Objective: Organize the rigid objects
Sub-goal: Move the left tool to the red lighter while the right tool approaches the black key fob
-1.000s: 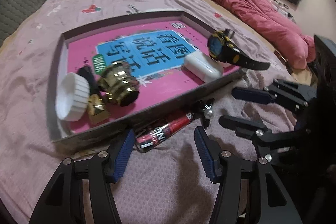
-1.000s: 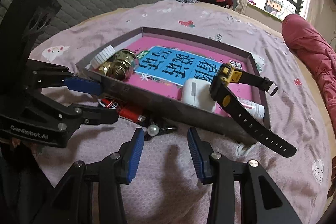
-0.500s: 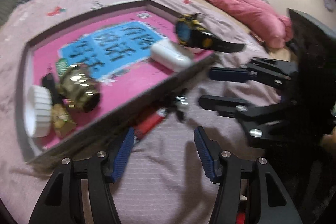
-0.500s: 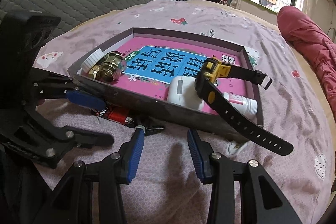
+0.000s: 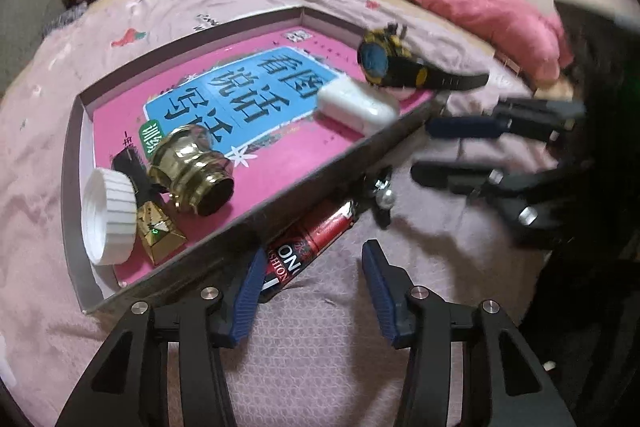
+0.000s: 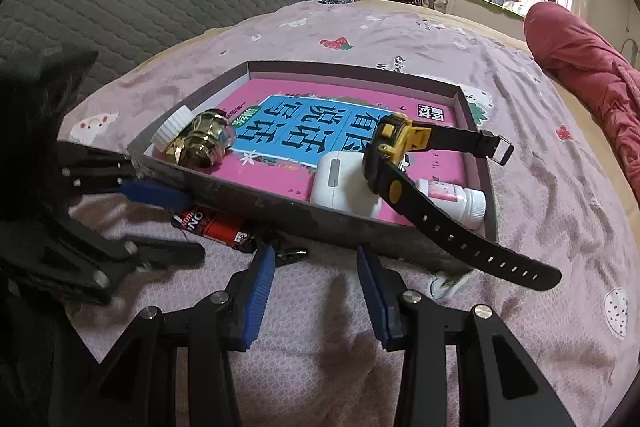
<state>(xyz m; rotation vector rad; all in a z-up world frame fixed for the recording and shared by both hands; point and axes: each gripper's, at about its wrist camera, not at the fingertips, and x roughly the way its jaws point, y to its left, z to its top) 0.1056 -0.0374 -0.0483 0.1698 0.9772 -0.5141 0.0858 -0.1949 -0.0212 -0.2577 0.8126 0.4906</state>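
Tray wall (image 5: pixel 280 211) hides half the red tube (image 5: pixel 308 247); left gripper (image 5: pixel 312 291) closing empty, right gripper (image 6: pixel 316 287) apart.

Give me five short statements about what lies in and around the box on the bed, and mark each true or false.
1. The watch lies flat on the bedsheet, clear of the box. False: it sits in the box, its strap hanging over the near wall.
2. The red tube lies on the bedsheet outside the box, against its near wall. True.
3. The white ribbed cap stands beside the brass fitting in the box. True.
4. The left gripper is clamped on the white case. False: its jaws are closing with nothing between them; the case lies in the box.
5. The small white bottle lies in the same corner as the cap. False: it lies at the opposite end, by the watch.
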